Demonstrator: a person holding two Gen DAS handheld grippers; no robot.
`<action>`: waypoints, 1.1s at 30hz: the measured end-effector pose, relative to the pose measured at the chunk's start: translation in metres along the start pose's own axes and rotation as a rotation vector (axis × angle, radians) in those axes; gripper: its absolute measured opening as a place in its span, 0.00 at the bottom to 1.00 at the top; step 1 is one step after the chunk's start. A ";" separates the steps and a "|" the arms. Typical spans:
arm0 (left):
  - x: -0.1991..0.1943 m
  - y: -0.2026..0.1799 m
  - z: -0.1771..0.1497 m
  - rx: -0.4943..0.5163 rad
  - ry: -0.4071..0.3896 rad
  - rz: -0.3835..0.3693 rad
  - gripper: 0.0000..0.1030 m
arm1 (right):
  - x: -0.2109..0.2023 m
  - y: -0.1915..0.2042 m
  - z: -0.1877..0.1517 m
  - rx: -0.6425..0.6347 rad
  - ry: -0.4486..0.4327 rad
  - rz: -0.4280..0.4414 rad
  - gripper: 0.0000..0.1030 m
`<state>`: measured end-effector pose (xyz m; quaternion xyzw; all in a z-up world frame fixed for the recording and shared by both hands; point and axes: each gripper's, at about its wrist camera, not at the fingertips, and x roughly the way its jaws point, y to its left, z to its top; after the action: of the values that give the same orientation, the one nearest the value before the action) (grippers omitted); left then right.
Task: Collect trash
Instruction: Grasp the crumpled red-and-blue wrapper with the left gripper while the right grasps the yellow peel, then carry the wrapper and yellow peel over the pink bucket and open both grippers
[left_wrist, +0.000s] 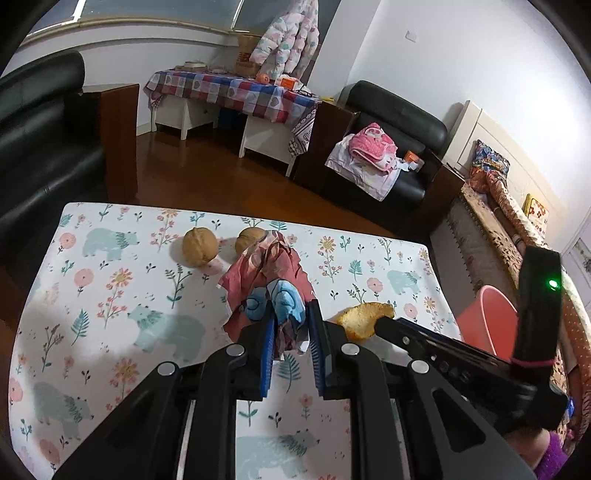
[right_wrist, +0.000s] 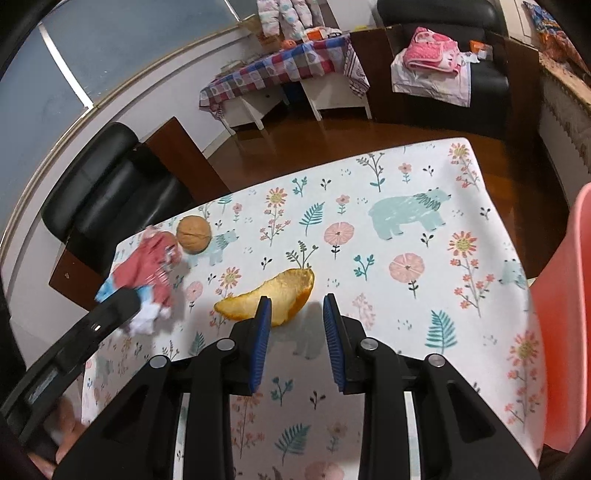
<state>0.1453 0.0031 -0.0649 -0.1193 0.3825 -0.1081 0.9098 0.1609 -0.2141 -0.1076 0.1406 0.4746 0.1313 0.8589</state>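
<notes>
Wrapper (left_wrist: 273, 291) sits mid-table, clamped by left gripper (left_wrist: 291, 325).

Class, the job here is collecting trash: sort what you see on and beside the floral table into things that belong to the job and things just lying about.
Belongs to the job:
- crumpled red-and-blue paper wrapper, between the left gripper's fingers
- curved orange peel, at the open right gripper
- pink plastic bin

Just lying about:
- pink folded clothes on the black armchair

Unclear: two brown walnuts.

The left gripper (left_wrist: 290, 325) clamps a crumpled wrapper (left_wrist: 267, 284); two walnuts (left_wrist: 200, 246) lie just beyond the wrapper, an orange peel (left_wrist: 364, 318) right of it.
</notes>
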 end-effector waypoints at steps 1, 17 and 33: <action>-0.001 0.002 -0.001 -0.002 0.000 -0.001 0.16 | 0.002 0.001 0.001 -0.004 -0.001 -0.006 0.29; -0.010 0.007 -0.007 -0.014 0.005 -0.007 0.16 | 0.011 0.004 0.001 -0.033 -0.025 -0.027 0.21; -0.026 -0.012 -0.011 0.019 -0.008 -0.018 0.16 | -0.052 0.005 -0.018 -0.055 -0.088 -0.023 0.06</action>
<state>0.1180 -0.0026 -0.0512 -0.1145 0.3767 -0.1194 0.9114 0.1188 -0.2263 -0.0748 0.1174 0.4341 0.1281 0.8839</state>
